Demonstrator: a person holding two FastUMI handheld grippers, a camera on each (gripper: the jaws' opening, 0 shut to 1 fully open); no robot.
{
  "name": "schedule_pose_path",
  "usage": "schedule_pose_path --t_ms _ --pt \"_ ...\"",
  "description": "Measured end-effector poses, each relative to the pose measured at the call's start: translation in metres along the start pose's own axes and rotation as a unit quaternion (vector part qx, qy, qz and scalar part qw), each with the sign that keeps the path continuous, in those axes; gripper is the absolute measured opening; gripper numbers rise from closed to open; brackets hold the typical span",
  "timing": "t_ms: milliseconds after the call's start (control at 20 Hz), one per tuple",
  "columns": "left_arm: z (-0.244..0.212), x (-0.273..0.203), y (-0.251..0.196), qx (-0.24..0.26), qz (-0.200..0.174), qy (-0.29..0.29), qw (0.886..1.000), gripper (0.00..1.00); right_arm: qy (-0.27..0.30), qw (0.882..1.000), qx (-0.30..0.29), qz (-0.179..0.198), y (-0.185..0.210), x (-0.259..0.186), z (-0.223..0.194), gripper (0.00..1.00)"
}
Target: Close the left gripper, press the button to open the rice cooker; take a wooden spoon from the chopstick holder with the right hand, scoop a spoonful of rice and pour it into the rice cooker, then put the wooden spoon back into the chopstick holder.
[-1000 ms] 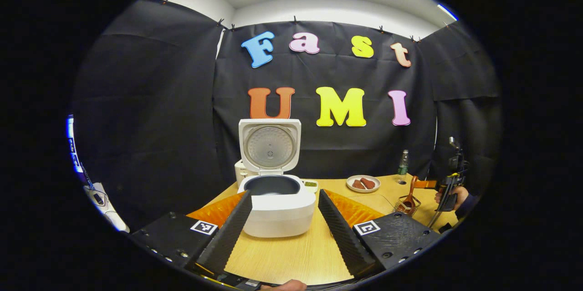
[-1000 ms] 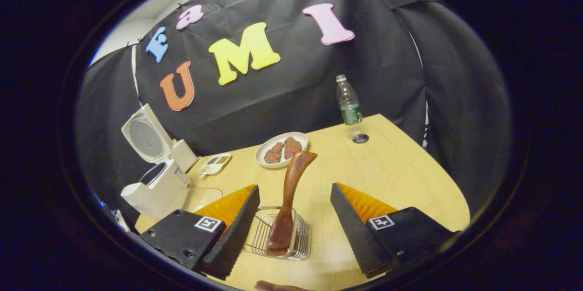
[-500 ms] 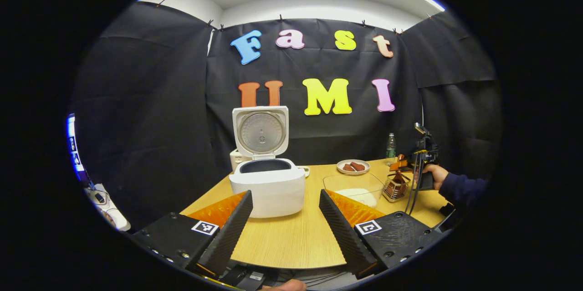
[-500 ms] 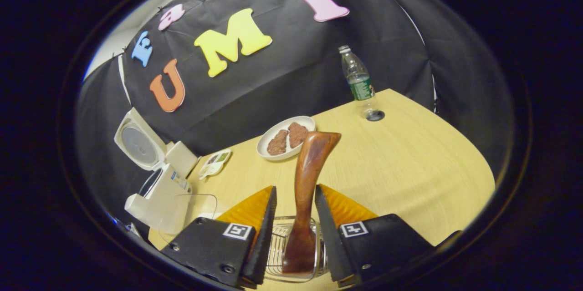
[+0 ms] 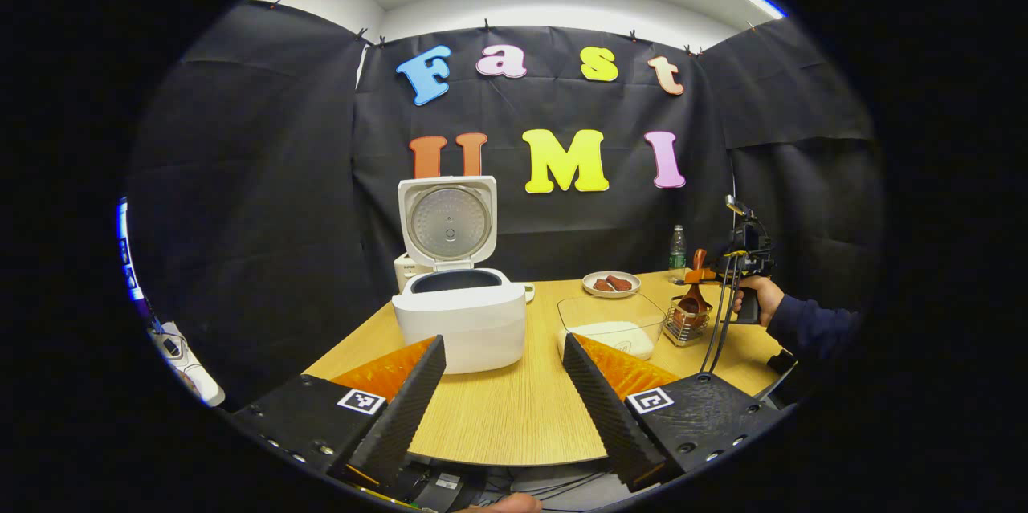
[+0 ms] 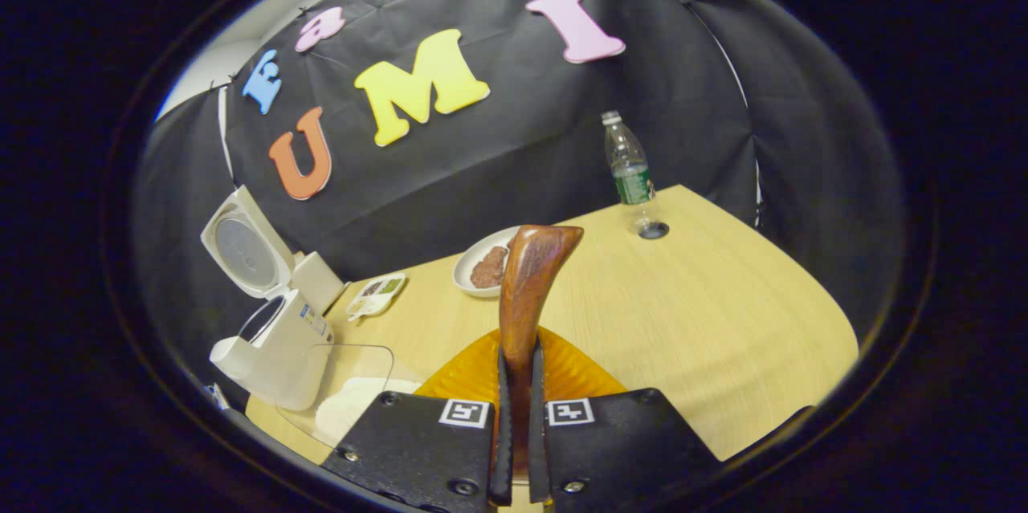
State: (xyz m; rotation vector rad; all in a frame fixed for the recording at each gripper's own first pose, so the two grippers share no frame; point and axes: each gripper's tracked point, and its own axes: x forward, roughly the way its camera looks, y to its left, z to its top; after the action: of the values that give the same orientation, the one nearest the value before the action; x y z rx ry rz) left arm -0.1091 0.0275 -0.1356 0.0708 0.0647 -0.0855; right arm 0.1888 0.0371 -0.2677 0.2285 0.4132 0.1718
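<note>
White rice cooker (image 5: 459,320) stands lid-up at your left on the surface (image 5: 514,417), your left tongs (image 5: 502,409) spread before it, rice container (image 5: 614,324) beside it, and your right tongs (image 6: 516,449) pinch the wooden spoon (image 6: 526,288) over the chopstick holder (image 5: 684,322).

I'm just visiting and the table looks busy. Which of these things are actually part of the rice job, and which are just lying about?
Part of the job:
- rice cooker, lid up
- wooden spoon, clamped in the right hand-held gripper
- chopstick holder
- clear rice container
- left hand-held gripper, open

Just lying about:
- plate of food
- water bottle
- small snack tray
</note>
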Motion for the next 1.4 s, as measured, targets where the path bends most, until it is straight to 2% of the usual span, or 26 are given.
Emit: schedule_pose_path --t_ms 200,500,750,950,1100,1300,1400 --pt "-0.001 0.000 0.008 -0.009 0.008 0.004 1.000 0.94 -0.048 0.998 -0.046 -0.016 0.015 -0.025 0.031 0.13" --pt "-0.004 -0.001 0.007 -0.015 0.007 0.000 1.000 0.94 -0.131 0.982 -0.123 -0.052 0.049 -0.060 0.069 0.13" --pt "-0.004 -0.004 0.010 -0.018 0.010 0.000 1.000 0.94 -0.168 0.976 -0.133 -0.028 0.111 -0.067 0.070 0.12" --pt "-0.007 -0.002 0.010 -0.025 0.007 0.003 1.000 0.94 -0.181 0.972 -0.149 -0.012 0.162 -0.054 0.044 0.13" --pt "-0.011 -0.002 0.011 -0.022 0.006 0.005 1.000 0.94 -0.172 0.974 -0.145 -0.005 0.187 -0.036 0.019 0.13" --pt "-0.018 0.000 0.016 -0.023 0.008 0.015 1.000 0.94 -0.150 0.974 -0.172 -0.016 0.202 -0.007 -0.013 0.13" --pt "-0.022 0.001 0.018 -0.025 0.005 0.017 1.000 0.94 -0.137 0.971 -0.193 -0.031 0.197 0.007 -0.028 0.13"
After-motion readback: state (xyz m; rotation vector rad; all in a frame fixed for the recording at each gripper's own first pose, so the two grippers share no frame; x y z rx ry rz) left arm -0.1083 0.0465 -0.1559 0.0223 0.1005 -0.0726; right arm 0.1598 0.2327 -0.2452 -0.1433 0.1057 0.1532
